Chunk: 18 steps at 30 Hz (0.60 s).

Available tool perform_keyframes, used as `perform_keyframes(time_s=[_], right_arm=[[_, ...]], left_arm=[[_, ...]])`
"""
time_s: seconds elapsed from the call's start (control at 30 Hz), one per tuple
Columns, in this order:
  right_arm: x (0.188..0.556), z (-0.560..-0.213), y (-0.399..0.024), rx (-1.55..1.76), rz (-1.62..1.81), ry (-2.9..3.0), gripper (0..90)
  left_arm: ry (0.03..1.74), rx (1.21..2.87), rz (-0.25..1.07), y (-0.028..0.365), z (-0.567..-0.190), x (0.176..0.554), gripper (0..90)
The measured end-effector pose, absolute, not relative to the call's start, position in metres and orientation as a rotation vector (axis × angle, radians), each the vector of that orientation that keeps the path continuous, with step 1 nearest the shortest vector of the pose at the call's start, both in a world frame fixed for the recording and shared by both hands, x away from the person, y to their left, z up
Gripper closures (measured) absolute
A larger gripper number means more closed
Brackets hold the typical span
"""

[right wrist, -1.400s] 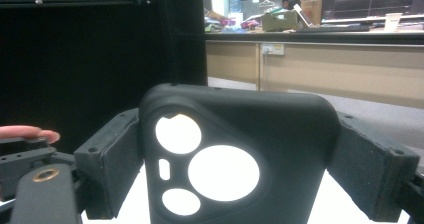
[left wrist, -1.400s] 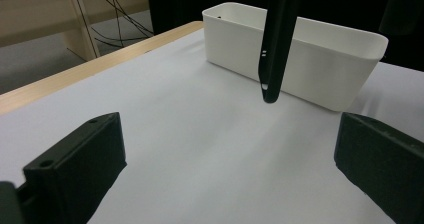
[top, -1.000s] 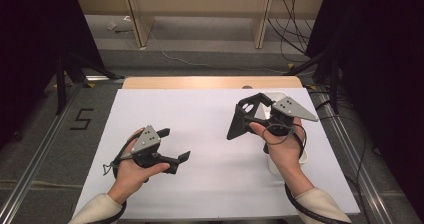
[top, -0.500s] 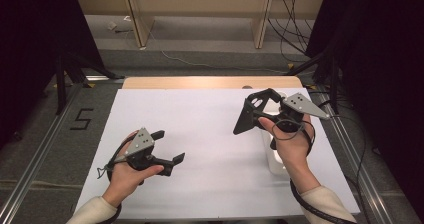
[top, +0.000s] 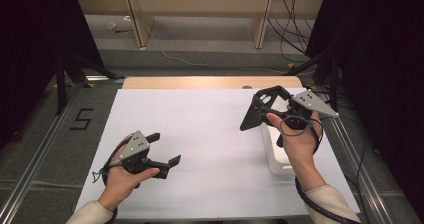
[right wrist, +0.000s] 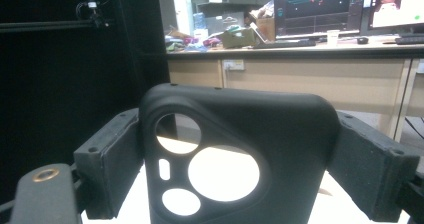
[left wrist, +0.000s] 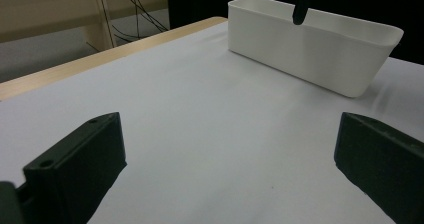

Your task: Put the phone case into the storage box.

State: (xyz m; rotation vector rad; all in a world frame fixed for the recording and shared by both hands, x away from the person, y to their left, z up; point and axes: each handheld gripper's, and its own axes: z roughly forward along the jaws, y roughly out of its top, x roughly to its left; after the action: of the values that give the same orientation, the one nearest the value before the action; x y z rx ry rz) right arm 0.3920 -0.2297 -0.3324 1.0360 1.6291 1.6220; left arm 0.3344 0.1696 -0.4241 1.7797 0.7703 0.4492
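Left tool (top: 162, 151) gapes low; right tool (top: 260, 109), raised, is clamped.

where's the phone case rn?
Clamped in the right gripper, the phone case is held above the table's right side, over the white bin in the high view.

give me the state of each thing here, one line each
left gripper: open, empty, low over the table
right gripper: shut on phone case, raised
phone case: black, clamped between the jaws, upright
bin: white, upright on the table, inside hidden
table: white sheet over it
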Motion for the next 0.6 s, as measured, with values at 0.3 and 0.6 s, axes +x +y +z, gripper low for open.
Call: perform_keyframes(time_s=[0.3,0.6], right_arm=[[0.393,-0.330,-0.237,1.055,1.604,1.606,15.2],[0.395,-0.330,-0.246,1.079,1.573,1.590,15.2]], left_arm=[[0.773,1.778,0.450,0.170,-0.425,0.335,0.0],[0.776,1.777,0.452,0.170,-0.425,0.335,0.0]])
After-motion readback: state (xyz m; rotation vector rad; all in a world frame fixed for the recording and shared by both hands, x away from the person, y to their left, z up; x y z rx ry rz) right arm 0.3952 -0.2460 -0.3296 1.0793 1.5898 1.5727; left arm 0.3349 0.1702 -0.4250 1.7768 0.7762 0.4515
